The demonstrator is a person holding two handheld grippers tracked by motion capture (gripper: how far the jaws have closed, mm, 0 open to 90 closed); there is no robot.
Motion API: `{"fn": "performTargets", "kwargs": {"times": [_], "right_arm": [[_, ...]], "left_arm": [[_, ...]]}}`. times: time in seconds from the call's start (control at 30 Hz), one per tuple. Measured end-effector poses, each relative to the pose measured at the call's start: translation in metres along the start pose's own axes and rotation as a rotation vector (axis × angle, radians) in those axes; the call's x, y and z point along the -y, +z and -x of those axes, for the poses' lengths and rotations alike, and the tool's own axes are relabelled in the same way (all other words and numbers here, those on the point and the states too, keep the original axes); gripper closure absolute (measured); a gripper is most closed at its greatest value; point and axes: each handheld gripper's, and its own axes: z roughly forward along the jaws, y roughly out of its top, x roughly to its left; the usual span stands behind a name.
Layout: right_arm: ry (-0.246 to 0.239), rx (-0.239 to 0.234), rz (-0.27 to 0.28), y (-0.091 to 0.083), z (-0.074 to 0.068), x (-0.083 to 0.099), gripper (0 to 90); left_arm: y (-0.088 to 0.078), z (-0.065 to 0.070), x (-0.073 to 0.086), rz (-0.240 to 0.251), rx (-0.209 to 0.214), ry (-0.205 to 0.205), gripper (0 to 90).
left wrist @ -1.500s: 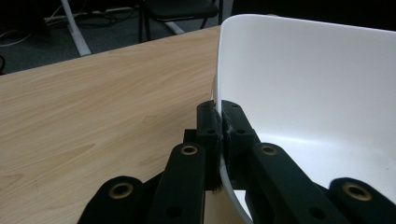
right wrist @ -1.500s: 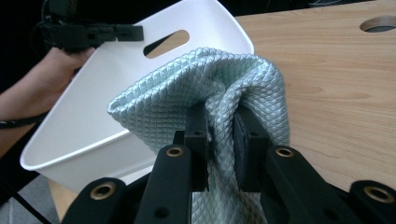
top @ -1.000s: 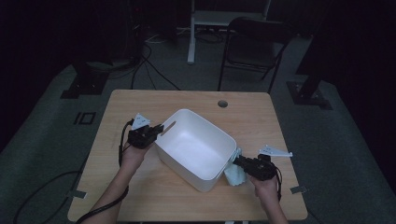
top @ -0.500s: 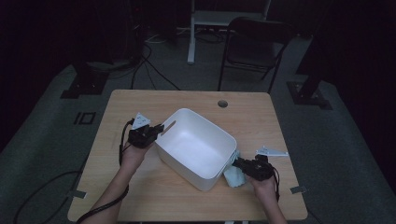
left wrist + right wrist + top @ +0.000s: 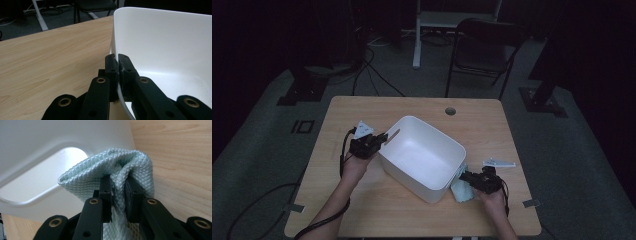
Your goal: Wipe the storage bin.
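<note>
The white plastic tub (image 5: 424, 157) on the wooden desk (image 5: 352, 200) is pinched at its rim by the left tongs (image 5: 118, 65). A pale green woven cloth (image 5: 112, 173) is pinched by the right tongs (image 5: 117, 188), right beside the tub's outside wall, below its handle hole.

**Colours and Patterns on the Table**

Tub (image 5: 422, 155): plain white, no pattern. Cloth (image 5: 107, 167), clamped in the right gripper (image 5: 117, 187): pale mint green, fine diamond-quilted weave. Both grippers: black jaws with brass-coloured rivets; left gripper (image 5: 117, 67) likewise. Table (image 5: 492, 125) beneath them: light wood grain.
</note>
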Motion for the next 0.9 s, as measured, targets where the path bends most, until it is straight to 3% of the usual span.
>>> {"fn": "performTargets", "kwargs": {"times": [0.33, 0.67, 0.77, 0.9], "right_arm": [[-0.001, 0.006, -0.026, 0.000, -0.002, 0.000, 78.3], [-0.076, -0.097, 0.130, -0.042, -0.034, -0.022, 78.3], [-0.101, -0.074, 0.137, -0.043, -0.043, -0.024, 78.3], [-0.085, -0.082, 0.144, -0.039, -0.040, -0.022, 78.4]], "left_arm": [[0.000, 0.002, 0.000, 0.000, -0.027, -0.018, 87.4], [0.001, 0.004, 0.000, -0.001, -0.037, -0.019, 87.5], [0.001, 0.004, 0.000, -0.003, -0.033, -0.020, 87.6], [0.001, 0.004, 0.000, -0.002, -0.035, -0.021, 87.6]]}}
